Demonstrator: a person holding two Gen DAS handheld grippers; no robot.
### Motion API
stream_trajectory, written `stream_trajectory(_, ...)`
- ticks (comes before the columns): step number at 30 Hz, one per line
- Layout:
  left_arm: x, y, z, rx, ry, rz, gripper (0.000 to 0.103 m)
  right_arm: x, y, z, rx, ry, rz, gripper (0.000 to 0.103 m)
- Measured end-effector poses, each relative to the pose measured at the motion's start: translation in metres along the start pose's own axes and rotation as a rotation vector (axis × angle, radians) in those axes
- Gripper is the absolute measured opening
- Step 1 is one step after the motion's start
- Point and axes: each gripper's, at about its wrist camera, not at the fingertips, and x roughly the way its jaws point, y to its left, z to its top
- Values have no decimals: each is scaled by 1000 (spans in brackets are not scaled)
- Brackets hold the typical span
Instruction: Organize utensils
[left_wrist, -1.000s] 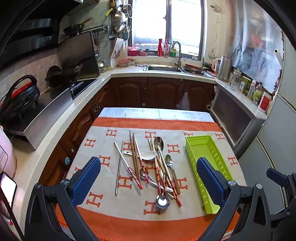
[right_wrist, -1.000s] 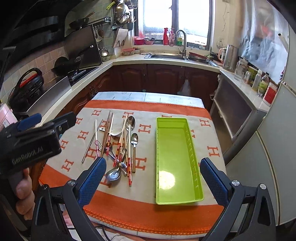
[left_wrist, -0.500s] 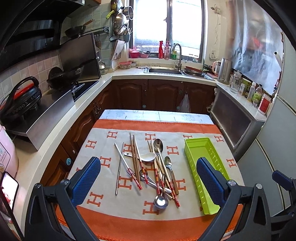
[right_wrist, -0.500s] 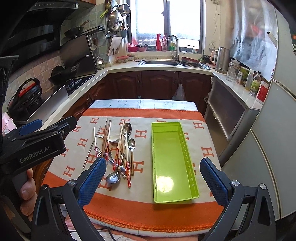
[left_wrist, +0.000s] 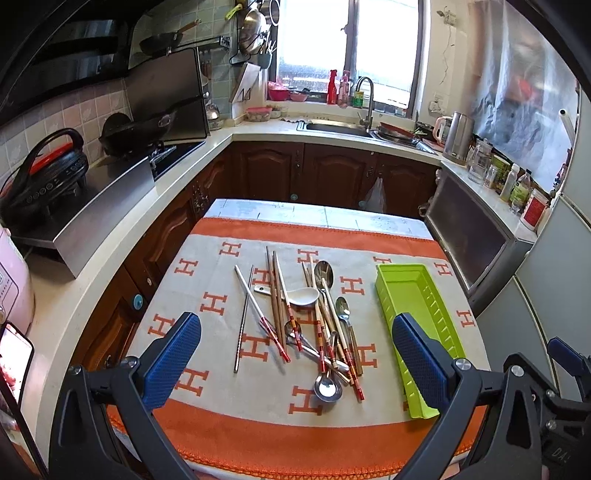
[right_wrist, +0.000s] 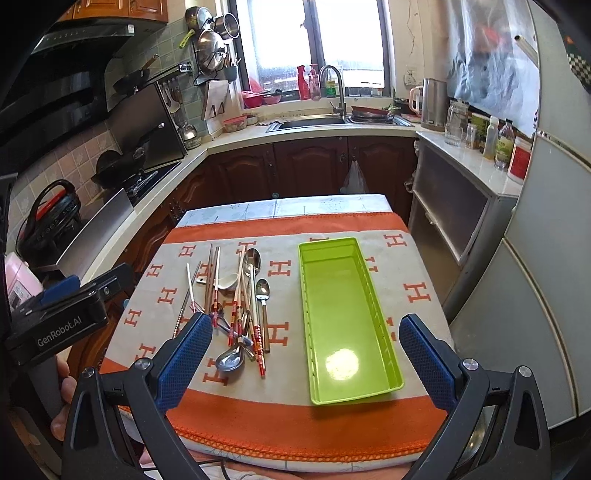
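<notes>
A pile of utensils (left_wrist: 314, 325) lies on the orange and beige cloth: metal spoons, a white ceramic spoon (left_wrist: 301, 295), wooden and red-tipped chopsticks, a metal chopstick pair (left_wrist: 245, 314). The pile also shows in the right wrist view (right_wrist: 240, 310). An empty lime-green tray (right_wrist: 347, 317) lies to the right of the pile, also seen in the left wrist view (left_wrist: 421, 325). My left gripper (left_wrist: 295, 365) is open and empty, above the table's near edge. My right gripper (right_wrist: 304, 363) is open and empty, near the tray's front end.
The small table's cloth (left_wrist: 258, 424) ends in an orange hem at the front. Kitchen counters surround it: stove and wok (left_wrist: 136, 129) on the left, sink (left_wrist: 340, 127) at the back, a cabinet (right_wrist: 450, 214) and fridge (right_wrist: 546, 258) on the right.
Both grippers have risen and drawn back a little, so the table looks smaller and farther. The utensils and tray have not moved.
</notes>
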Motion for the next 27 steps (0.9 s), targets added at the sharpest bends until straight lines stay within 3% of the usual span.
stream_trajectory(10, 11, -15, -4, 69, 50, 10, 102, 20, 12, 2, -29, 31, 40, 102)
stream_trajectory(17, 16, -19, -5, 77, 74, -39, 102, 29, 12, 5, -29, 35, 30, 102)
stream_trajectory(27, 21, -13, -3, 58, 81, -19, 102, 42, 12, 7, -22, 48, 45, 102)
